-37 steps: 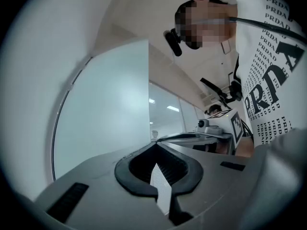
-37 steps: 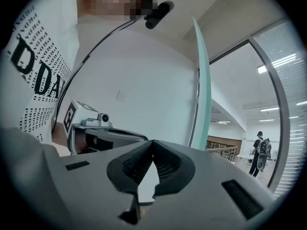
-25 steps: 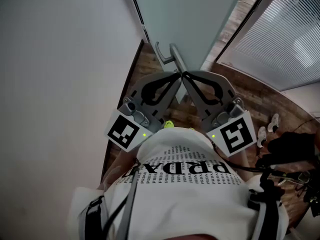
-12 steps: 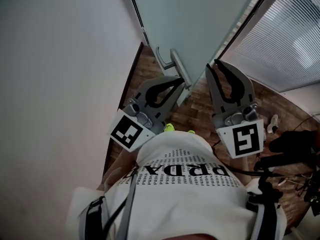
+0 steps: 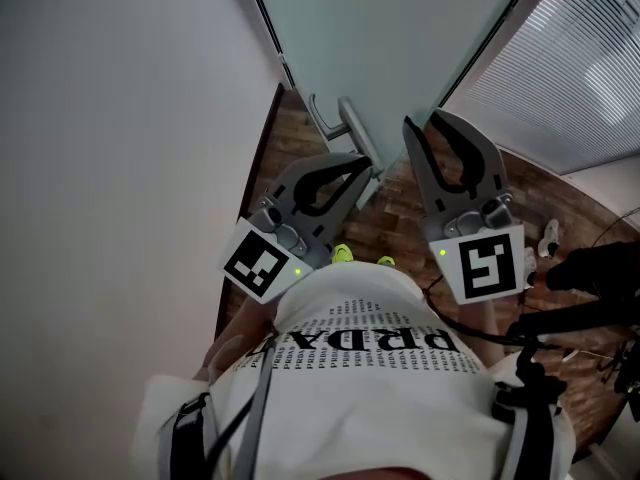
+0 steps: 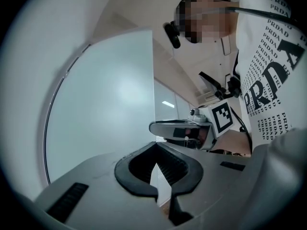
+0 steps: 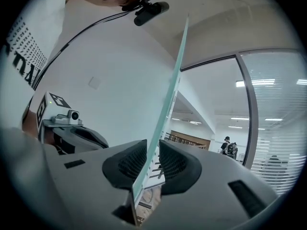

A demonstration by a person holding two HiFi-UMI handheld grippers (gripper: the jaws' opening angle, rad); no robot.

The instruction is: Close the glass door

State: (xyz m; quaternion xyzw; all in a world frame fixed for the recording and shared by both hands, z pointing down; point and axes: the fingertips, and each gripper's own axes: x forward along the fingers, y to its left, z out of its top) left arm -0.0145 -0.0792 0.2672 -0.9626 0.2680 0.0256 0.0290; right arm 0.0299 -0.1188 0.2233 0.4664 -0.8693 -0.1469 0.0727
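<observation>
The frosted glass door [image 5: 390, 28] stands ajar ahead of me, with a metal lever handle [image 5: 328, 118] near its lower edge. My right gripper [image 5: 414, 128] is at the door's free edge. In the right gripper view that green glass edge [image 7: 165, 104] runs between the two dark pads [image 7: 125, 163], and the right gripper [image 7: 153, 146] is shut on it. My left gripper [image 5: 363, 168] is shut with nothing in it, just below the handle. In the left gripper view the left gripper [image 6: 154, 143] points at the door [image 6: 105, 104] and the handle [image 6: 180, 128].
A white wall [image 5: 120, 148] runs close along the left. A glass partition with blinds [image 5: 570, 78] stands to the right of the door. The floor is wood [image 5: 400, 228], with shoes [image 5: 548, 238] and dark gear [image 5: 590, 288] at the right. A person [image 7: 226, 146] stands far off.
The right gripper left the left one near the handle, swung right and up to the door's free edge, and shut on it. The left gripper barely moved.
</observation>
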